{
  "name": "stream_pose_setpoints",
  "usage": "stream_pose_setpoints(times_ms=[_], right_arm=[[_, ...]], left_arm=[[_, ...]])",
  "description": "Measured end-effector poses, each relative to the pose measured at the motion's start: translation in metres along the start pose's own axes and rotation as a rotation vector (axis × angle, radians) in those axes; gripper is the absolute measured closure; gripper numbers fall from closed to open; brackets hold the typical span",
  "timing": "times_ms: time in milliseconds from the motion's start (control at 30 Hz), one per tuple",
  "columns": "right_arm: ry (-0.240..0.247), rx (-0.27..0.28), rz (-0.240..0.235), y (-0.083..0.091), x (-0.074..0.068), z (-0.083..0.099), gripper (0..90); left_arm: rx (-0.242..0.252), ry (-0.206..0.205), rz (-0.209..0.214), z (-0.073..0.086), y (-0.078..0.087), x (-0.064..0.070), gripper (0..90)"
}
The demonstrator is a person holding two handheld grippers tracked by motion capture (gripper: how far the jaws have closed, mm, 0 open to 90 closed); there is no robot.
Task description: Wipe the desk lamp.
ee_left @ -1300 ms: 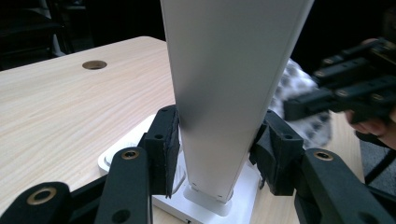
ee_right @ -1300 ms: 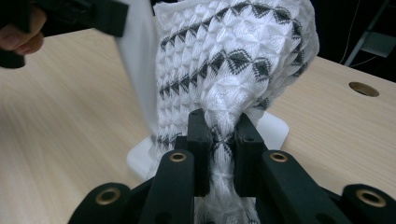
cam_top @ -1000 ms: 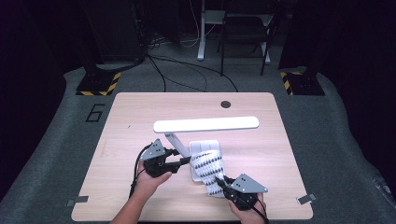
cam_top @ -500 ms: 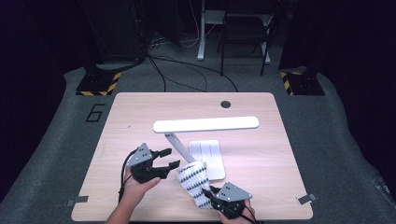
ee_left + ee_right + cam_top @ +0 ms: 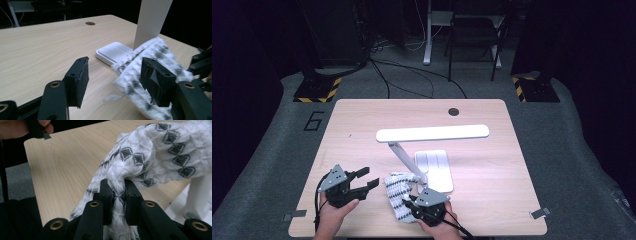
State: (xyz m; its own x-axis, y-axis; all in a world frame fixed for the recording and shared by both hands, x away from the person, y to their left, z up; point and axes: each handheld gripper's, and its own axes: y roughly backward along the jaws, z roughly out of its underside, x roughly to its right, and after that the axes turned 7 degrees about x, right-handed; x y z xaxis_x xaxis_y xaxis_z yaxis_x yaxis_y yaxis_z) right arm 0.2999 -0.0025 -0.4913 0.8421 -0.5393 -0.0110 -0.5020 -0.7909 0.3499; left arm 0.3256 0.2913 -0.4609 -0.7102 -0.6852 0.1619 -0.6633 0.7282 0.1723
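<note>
A white knitted cloth with black diamond marks (image 5: 397,192) lies bunched at the table's front, just left of the lamp's base (image 5: 438,167). My right gripper (image 5: 410,202) is shut on one fold of it, and the right gripper view shows the cloth (image 5: 160,152) pinched between the jaws of the gripper (image 5: 117,192). My left gripper (image 5: 368,177) stands open a little to the left of the cloth. In the left gripper view, that gripper (image 5: 113,75) has nothing between its jaws, and the cloth (image 5: 152,53) lies beyond its right fingertip.
A white desk lamp stands mid-table with its long head (image 5: 432,133) raised over the wooden table (image 5: 362,125). A round cable hole (image 5: 454,111) is near the far edge. Both hands are at the table's front edge.
The right gripper has dragged the cloth off the lamp's base toward the front of the table. The left gripper has drawn back to the left, away from the cloth.
</note>
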Motion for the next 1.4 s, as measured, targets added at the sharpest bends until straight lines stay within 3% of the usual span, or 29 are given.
stream_pose_setpoints(times_ms=[67, 167, 333, 367, 433, 600, 667, 833, 900, 1033, 1233, 1400], right_arm=[[-0.014, 0.007, -0.008, -0.007, 0.001, -0.003, 79.2], [-0.037, 0.020, -0.004, -0.015, -0.001, -0.009, 79.2], [-0.042, 0.016, -0.004, -0.025, -0.002, -0.011, 78.0], [-0.027, -0.015, 0.001, -0.029, 0.001, -0.008, 76.8], [-0.043, -0.038, 0.009, -0.033, 0.004, -0.003, 74.2], [-0.059, -0.067, 0.047, -0.036, 0.011, 0.003, 63.2], [-0.087, -0.069, 0.062, -0.036, 0.011, 0.004, 58.5], [-0.065, -0.039, 0.090, -0.027, 0.011, 0.002, 45.7], [-0.026, -0.025, 0.097, -0.022, 0.011, 0.000, 42.6], [-0.024, 0.016, 0.111, -0.008, 0.009, -0.005, 42.3], [-0.021, 0.064, 0.089, 0.021, 0.009, -0.010, 43.8], [0.022, 0.089, 0.106, 0.042, 0.013, -0.009, 44.0]], left_arm=[[0.003, 0.025, 0.011, 0.000, 0.002, 0.001, 40.1], [0.008, 0.014, 0.026, 0.000, 0.005, 0.002, 40.1], [0.009, -0.002, -0.002, 0.002, 0.009, 0.001, 39.5], [0.008, 0.000, -0.002, 0.003, 0.009, 0.000, 39.4], [0.011, 0.001, -0.012, 0.005, 0.008, 0.000, 38.9], [0.006, -0.009, 0.010, 0.009, 0.002, 0.002, 38.9], [-0.008, -0.016, 0.008, 0.011, -0.001, 0.004, 39.0], [-0.056, -0.029, 0.034, 0.015, -0.011, 0.009, 39.0], [-0.070, -0.029, 0.051, 0.015, -0.014, 0.011, 38.9], [-0.090, -0.041, 0.067, 0.018, -0.021, 0.017, 38.3], [-0.091, -0.012, 0.080, 0.021, -0.030, 0.024, 37.6], [-0.154, -0.028, 0.103, 0.028, -0.044, 0.031, 32.5]])
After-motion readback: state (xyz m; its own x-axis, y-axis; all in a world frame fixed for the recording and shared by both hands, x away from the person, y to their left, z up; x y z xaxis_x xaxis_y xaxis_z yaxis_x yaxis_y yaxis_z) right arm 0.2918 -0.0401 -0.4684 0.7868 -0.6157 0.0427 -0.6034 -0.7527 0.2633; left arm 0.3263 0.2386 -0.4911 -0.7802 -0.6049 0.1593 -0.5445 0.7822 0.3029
